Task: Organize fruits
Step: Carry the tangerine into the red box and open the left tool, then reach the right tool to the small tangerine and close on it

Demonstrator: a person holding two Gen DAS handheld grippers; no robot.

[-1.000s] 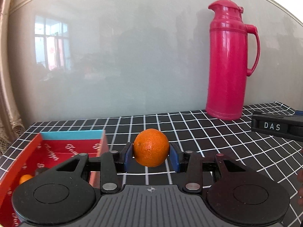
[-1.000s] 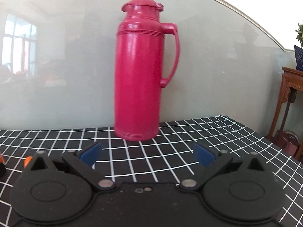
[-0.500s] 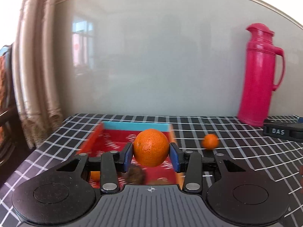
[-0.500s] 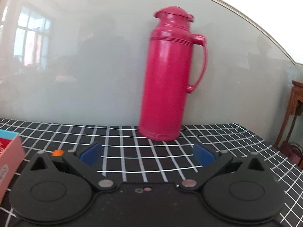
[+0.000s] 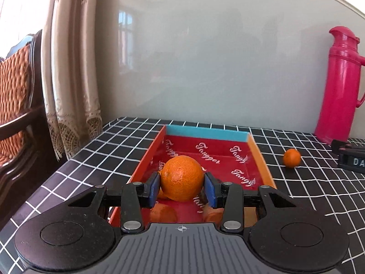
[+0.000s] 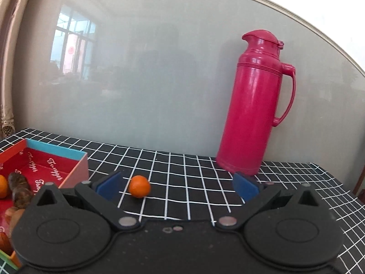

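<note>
Left wrist view shows the left gripper (image 5: 182, 188) with its blue fingers (image 5: 153, 188) pressed against both sides of a large orange (image 5: 182, 175), which sits held between them above the near half of the red box (image 5: 260, 157). The box lies on the checked tabletop (image 5: 109, 146) close to its left edge, its long axis running away from the camera toward the blue far wall, so the fingers point along that axis and the orange hangs over the box floor, not its rim. Directly under the held fruit lie other small oranges and a brown piece that I cannot identify, partly hidden by the fingers. The bare red floor lies further on, toward the blue wall. I judge that the coming release turns on this: straight down means landing on fruit, a little further forward means clear floor.

In the right wrist view the right gripper (image 6: 176, 186) stands with its fingers spread wide and nothing between them. A small orange (image 6: 139, 186) lies on the tabletop just ahead of its left finger (image 6: 110, 185), between the box (image 6: 75, 170) and the pink thermos (image 6: 253, 105) that stands by the back edge. The right hand is clearly the nearer one to that loose fruit, which lies off-centre, toward the left side of its opening.
</note>
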